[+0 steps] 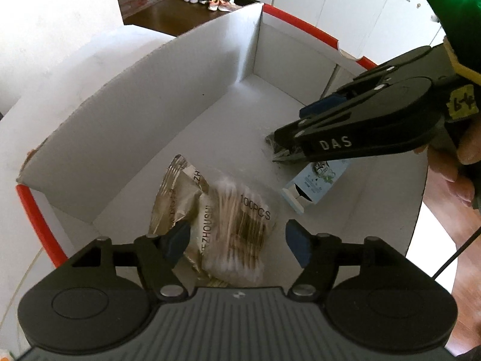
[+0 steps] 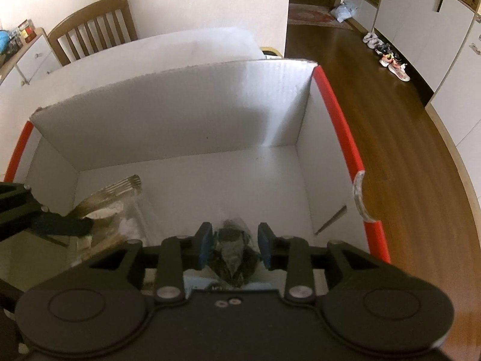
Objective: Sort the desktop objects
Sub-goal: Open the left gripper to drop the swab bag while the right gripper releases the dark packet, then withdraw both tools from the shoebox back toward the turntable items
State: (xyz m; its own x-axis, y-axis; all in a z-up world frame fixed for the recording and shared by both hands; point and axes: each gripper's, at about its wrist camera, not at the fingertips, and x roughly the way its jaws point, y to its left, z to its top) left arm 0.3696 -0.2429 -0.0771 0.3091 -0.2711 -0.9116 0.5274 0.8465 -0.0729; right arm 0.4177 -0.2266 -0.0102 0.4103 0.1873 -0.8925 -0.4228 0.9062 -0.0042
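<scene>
Both grippers point down into a white cardboard box [image 1: 144,96] with red-taped edges, where sorted things already lie.

Nearest in the left wrist view, the left gripper [image 1: 237,240] stands wide, its blue pads clear of the bag of cotton swabs [image 1: 240,228] lying on the box floor between and just beyond them; the bag looks released. It rests against a crumpled gold foil packet [image 1: 177,192].

Farther right, the right gripper [image 1: 285,150] hangs over a small light-blue carton [image 1: 315,186], a dark crinkled packet at its tips.

In the right wrist view, the right gripper [image 2: 234,246] is narrowly parted, the dark packet [image 2: 234,252] between its pads; whether they press it is hard to tell (probably not).

At least four items sit in the box. What remains outside it, neither view shows.

Only the left view shows the printed swab bag and a person's hand [image 1: 451,174]. Only the right view shows a wooden chair [image 2: 93,27] beyond the box.
</scene>
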